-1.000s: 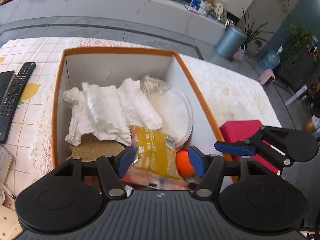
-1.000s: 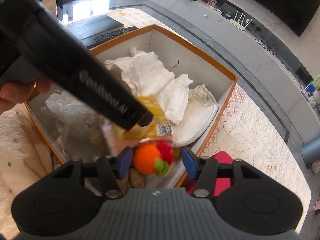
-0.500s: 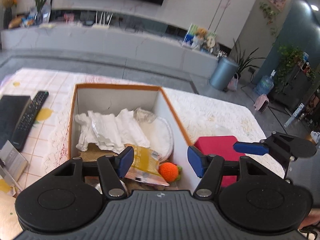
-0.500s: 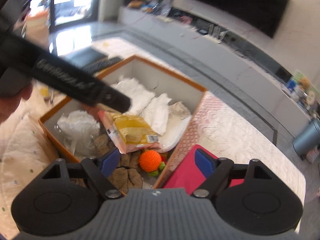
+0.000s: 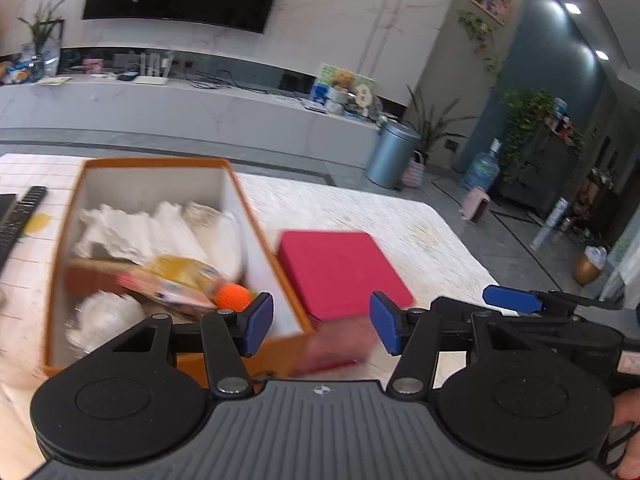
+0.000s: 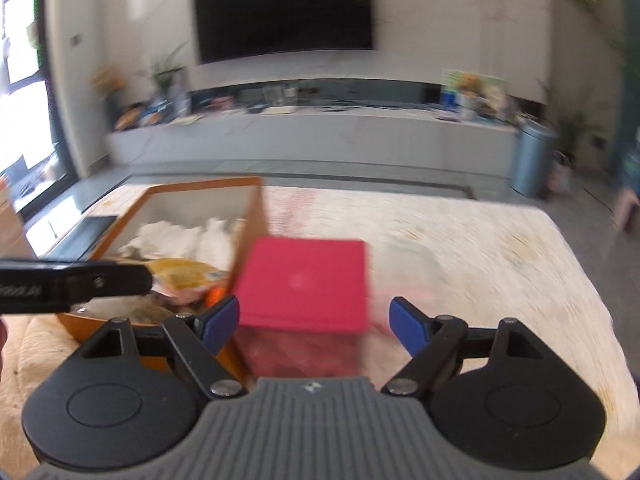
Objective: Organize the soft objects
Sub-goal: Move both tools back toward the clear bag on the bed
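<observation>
An orange-rimmed white box [image 5: 256, 236] [image 6: 252, 216] on the table holds white cloths [image 5: 132, 228] [image 6: 176, 236], a yellow packet [image 5: 180, 276] [image 6: 184, 276], an orange knitted ball [image 5: 234, 294] and a crumpled clear bag [image 5: 104, 316]. My left gripper [image 5: 320, 324] is open and empty, raised above the box's near right corner. My right gripper [image 6: 312, 320] is open and empty, above the near edge of a red flat box [image 6: 308, 280] [image 5: 340, 272] that lies just right of the orange box. The right gripper also shows at the right of the left wrist view [image 5: 516, 300].
A lace tablecloth [image 6: 460, 248] covers the table to the right. A remote control [image 5: 20, 216] lies left of the box. A beige cloth [image 6: 32, 344] lies at the near left. A TV counter [image 5: 200, 108] and a bin [image 5: 390, 156] stand beyond the table.
Both grippers have lifted and pulled back from the box, and both views now tilt up toward the room. The orange ball and yellow packet stay in the box.
</observation>
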A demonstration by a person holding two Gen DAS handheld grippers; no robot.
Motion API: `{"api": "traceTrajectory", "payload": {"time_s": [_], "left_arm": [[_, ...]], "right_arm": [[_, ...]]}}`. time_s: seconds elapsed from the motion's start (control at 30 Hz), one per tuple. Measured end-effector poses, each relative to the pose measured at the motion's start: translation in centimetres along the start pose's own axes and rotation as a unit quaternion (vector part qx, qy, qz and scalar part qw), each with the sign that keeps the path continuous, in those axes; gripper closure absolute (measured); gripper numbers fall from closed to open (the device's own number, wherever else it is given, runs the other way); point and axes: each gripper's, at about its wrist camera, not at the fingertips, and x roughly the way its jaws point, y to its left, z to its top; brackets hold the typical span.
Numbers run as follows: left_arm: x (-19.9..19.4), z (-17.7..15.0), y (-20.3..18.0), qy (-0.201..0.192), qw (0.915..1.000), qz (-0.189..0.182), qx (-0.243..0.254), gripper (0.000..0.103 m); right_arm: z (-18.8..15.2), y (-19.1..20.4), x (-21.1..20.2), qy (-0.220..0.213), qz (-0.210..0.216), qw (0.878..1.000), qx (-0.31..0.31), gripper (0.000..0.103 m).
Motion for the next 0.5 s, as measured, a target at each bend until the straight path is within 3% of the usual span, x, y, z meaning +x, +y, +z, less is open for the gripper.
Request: {"api": "traceTrajectory", "payload": {"time_s": [0.37,0.5], "left_arm": [[3.0,-1.2,-5.4,0.049,0.9967,-0.005,0.064,0.041],[4.6,-0.7,-8.0,0.062,0.9908,-0.010,0.120,0.041]], "right_arm": [[-2.3,-5.3,0.3,0.018,-0.045,0.997,0.063,0.022],[-2.9,-7.8,0.6,0.036,-0.058,0.995,0.067,0.025]]}}
